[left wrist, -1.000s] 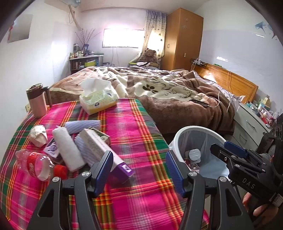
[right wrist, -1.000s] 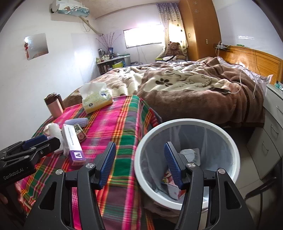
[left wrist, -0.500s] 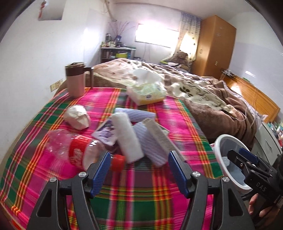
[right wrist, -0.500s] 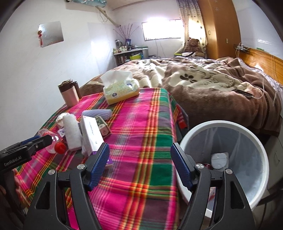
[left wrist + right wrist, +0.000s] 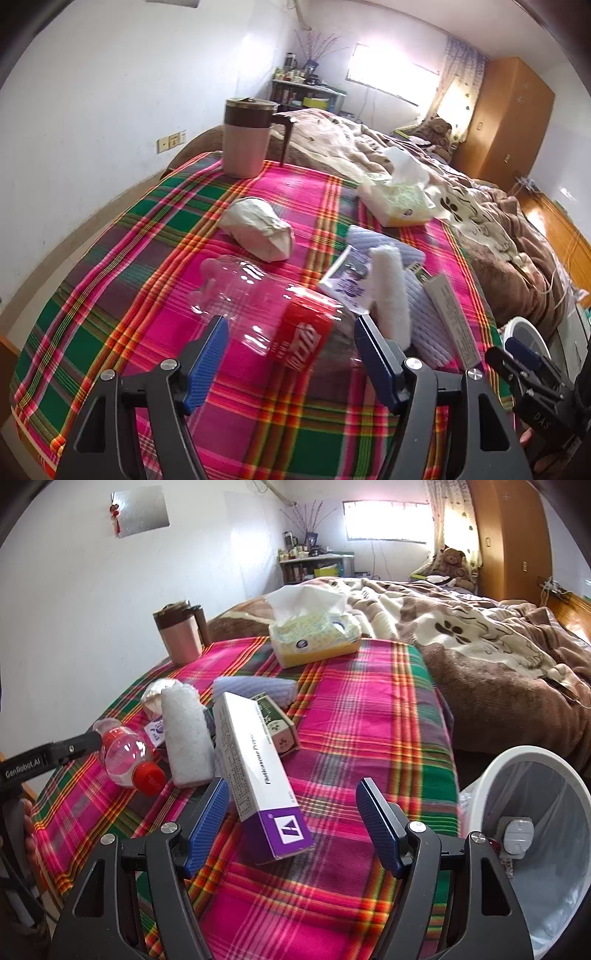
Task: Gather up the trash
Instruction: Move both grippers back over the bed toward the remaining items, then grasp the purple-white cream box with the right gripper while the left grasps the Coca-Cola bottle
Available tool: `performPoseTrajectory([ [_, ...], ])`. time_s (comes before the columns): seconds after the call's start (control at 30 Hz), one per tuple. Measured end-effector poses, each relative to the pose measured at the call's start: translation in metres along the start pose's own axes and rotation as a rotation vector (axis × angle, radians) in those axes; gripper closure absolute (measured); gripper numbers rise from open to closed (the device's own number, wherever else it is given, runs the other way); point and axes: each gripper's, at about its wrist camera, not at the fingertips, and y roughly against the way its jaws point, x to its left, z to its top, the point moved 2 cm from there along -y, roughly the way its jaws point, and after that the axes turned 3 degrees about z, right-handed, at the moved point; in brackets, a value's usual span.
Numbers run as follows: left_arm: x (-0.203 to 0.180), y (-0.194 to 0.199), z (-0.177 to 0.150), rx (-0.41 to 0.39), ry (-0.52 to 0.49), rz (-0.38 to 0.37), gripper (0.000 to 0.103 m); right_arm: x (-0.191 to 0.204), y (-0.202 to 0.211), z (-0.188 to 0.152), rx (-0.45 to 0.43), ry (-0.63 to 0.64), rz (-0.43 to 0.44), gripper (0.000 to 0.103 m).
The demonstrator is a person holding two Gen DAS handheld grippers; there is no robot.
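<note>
An empty clear plastic bottle (image 5: 266, 310) with a red label and red cap (image 5: 149, 779) lies on the plaid table. My left gripper (image 5: 291, 354) is open, its fingers on either side of the bottle's label end. A long white-and-purple box (image 5: 258, 771) lies before my open right gripper (image 5: 293, 823). A crumpled paper wad (image 5: 258, 229), a white rolled cloth (image 5: 186, 731), a small green box (image 5: 277, 727) and a purple-printed packet (image 5: 347, 280) lie nearby. A white bin (image 5: 532, 834) with a clear liner stands at the right, holding some trash.
A pink mug with a brown lid (image 5: 247, 136) and a yellow tissue box (image 5: 314, 638) stand at the table's far side. Lilac rolled cloths (image 5: 424, 310) lie beside the white one. A bed with a brown blanket (image 5: 498, 646) is behind the table.
My left gripper has swung left from the bin and moved in low over the bottle. My right gripper has moved left from over the bin to the long box.
</note>
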Motion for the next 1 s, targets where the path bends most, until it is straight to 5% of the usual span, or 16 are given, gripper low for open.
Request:
performPoseTrajectory([
  [0.6,0.006,-0.047,0.018,0.117,0.108,-0.039,0.032,0.012,-0.029,0.004,0.091,0.009,0.065,0.030],
  [1.0,-0.002,-0.066,0.016,0.152,0.053,-0.013,0.030,0.011,-0.032,0.003,0.093,-0.024,0.105,0.033],
])
